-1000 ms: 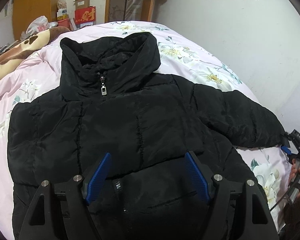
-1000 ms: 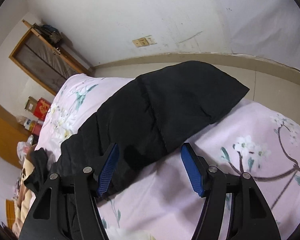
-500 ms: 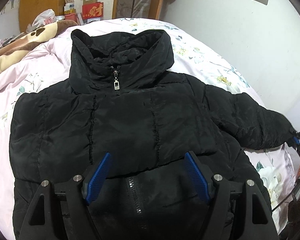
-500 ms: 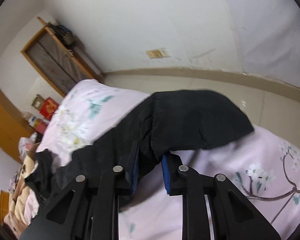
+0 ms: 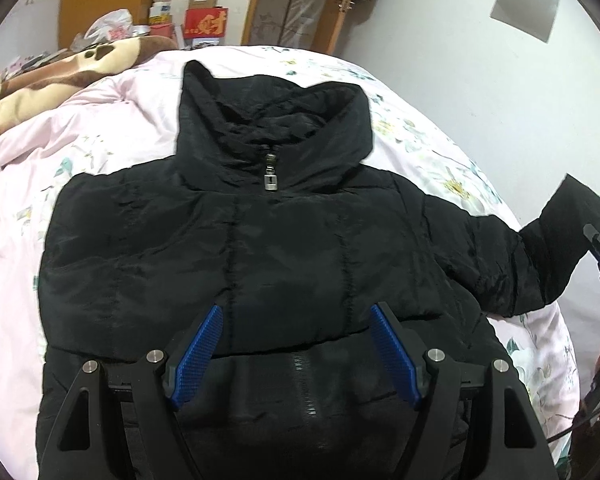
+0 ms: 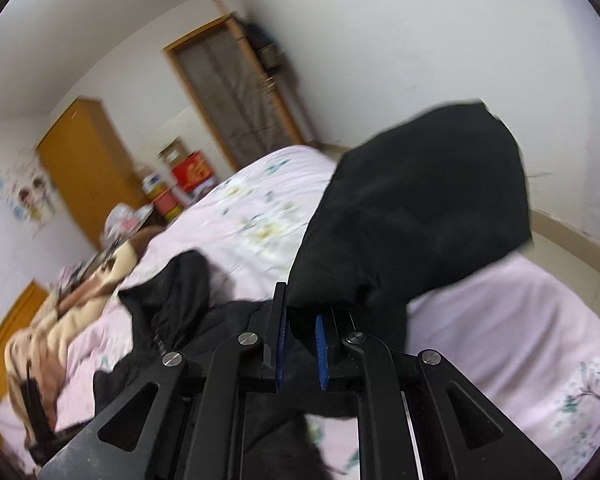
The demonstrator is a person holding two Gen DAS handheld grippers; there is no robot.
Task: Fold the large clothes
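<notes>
One sleeve of the black puffer jacket is pinched in my closing right tool, trunk lying leftward; my left tool gapes empty.

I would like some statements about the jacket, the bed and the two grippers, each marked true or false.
1. The black jacket lies front up on the bed. True.
2. The zipper pull sits near the hem. False: it hangs at the collar.
3. The right gripper is closing on the sleeve. True.
4. The left gripper clamps the collar. False: it is open above the lower front.
5. The bed cover is plain blue. False: it is pink with flowers.
</notes>
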